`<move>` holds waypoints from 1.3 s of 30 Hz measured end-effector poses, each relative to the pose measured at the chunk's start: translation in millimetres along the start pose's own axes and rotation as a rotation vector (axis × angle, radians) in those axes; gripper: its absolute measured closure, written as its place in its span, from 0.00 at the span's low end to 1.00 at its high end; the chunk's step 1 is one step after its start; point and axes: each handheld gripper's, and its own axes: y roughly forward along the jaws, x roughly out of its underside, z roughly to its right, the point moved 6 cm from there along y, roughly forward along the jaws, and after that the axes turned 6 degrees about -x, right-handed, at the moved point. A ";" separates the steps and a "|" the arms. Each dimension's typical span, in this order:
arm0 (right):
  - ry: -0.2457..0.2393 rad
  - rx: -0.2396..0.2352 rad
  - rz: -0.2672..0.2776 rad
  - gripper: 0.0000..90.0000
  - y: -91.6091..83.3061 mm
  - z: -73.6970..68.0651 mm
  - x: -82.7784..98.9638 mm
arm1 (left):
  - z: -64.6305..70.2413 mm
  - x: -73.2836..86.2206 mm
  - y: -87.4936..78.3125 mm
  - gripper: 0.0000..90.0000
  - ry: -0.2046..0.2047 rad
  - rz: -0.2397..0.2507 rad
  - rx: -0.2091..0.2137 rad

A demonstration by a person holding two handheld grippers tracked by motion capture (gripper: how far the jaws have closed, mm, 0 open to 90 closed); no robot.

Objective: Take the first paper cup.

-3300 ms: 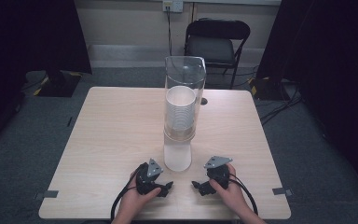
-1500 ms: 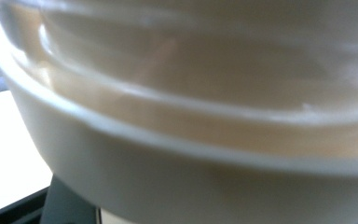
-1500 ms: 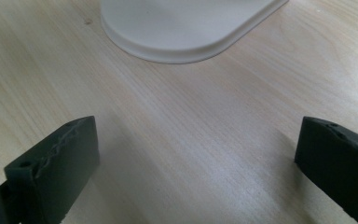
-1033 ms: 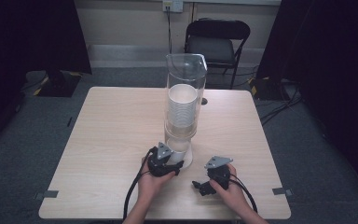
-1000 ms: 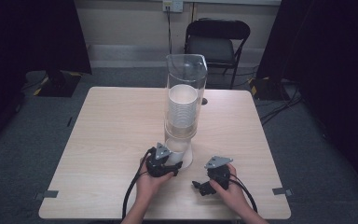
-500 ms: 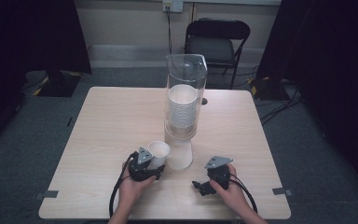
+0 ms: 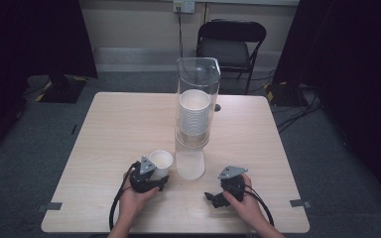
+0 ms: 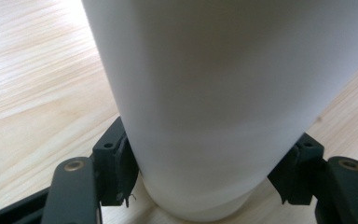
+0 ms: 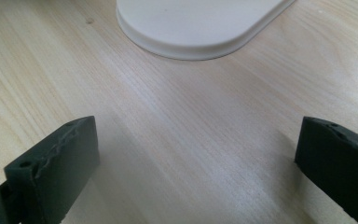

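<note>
My left gripper (image 7: 155,174) sits low on the table (image 7: 109,129), its jaws on either side of a white cup (image 7: 160,162) standing upright; they have just been easing apart, and up close the pads (image 8: 121,163) still touch the cup's (image 8: 223,102) base. Just right of it stands the clear dispenser (image 7: 196,114). My right gripper (image 7: 217,197) rests open, its view showing the dispenser's foot (image 9: 200,23) ahead. Beyond: grey carpet, a chair (image 7: 232,44).

A white paper cup (image 8: 223,93) stands upright on the pale wooden table (image 8: 37,93), right up close. The left gripper (image 8: 209,186) has its two black jaws either side of the cup's lower part, pads against its wall; the jaws have just been easing open slightly.
</note>
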 end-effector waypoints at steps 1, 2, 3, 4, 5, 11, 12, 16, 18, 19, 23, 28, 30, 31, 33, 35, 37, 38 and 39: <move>0.001 -0.003 0.000 0.00 0.0 -0.3 0.0 | -1.7 2.2 -0.8 0.37 -0.015 -0.015 0.000; -0.004 -0.003 0.002 0.00 0.2 -0.1 -0.1 | -3.7 3.6 -1.4 0.37 -0.018 -0.018 -0.001; 0.000 0.000 0.000 0.00 0.0 0.0 0.0 | -5.3 5.0 -2.8 0.37 -0.019 -0.021 0.001; 0.000 0.000 0.000 0.00 0.0 0.0 0.0 | -5.8 5.8 -3.5 0.37 -0.020 -0.023 -0.001; 0.001 -0.003 0.000 0.00 0.0 -0.3 0.0 | -7.4 6.7 -4.3 0.37 -0.014 -0.022 -0.005; 0.000 0.000 0.000 0.00 0.0 0.0 0.0 | -15.6 11.4 -9.0 0.37 -0.010 -0.027 -0.018; -0.002 -0.001 0.001 0.00 0.1 0.1 -0.1 | -16.4 12.0 -9.6 0.37 -0.005 -0.027 -0.020; 0.000 0.000 0.000 0.00 0.0 0.0 0.0 | -17.9 14.2 -12.0 0.37 -0.001 -0.030 -0.022; -0.002 0.000 0.001 0.00 0.1 0.1 -0.1 | -19.0 15.3 -13.3 0.37 -0.004 -0.033 -0.024; -0.002 -0.001 0.002 0.00 0.1 0.1 -0.1 | -19.5 16.0 -13.9 0.37 0.000 -0.034 -0.024; -0.005 -0.001 0.003 0.00 0.3 0.3 -0.2 | -20.3 17.5 -15.7 0.37 -0.003 -0.031 -0.020; 0.000 0.000 0.000 0.00 0.0 0.0 0.0 | -20.6 18.6 -17.1 0.36 -0.001 -0.032 -0.018; 0.002 -0.002 0.000 0.00 0.0 -0.3 0.1 | -20.8 19.5 -17.7 0.35 -0.003 -0.033 -0.016; -0.004 0.000 0.003 0.00 0.2 0.3 -0.2 | -21.3 20.0 -17.9 0.32 -0.003 -0.036 -0.021; -0.001 0.000 0.001 0.00 0.1 0.1 -0.1 | -21.7 21.7 -19.3 0.27 -0.003 -0.047 -0.027; -0.004 -0.003 0.003 0.00 0.2 0.0 -0.2 | -21.4 23.2 -20.6 0.23 0.009 -0.051 -0.019; -0.005 0.000 0.003 0.00 0.2 0.3 -0.2 | -21.5 25.8 -23.4 0.21 0.005 -0.057 -0.019; -0.001 0.000 0.001 0.00 0.1 0.1 -0.1 | -22.3 27.5 -25.0 0.20 0.005 -0.060 -0.020; -0.005 -0.001 0.003 0.00 0.2 0.3 -0.2 | -23.1 29.1 -26.6 0.18 0.001 -0.059 -0.019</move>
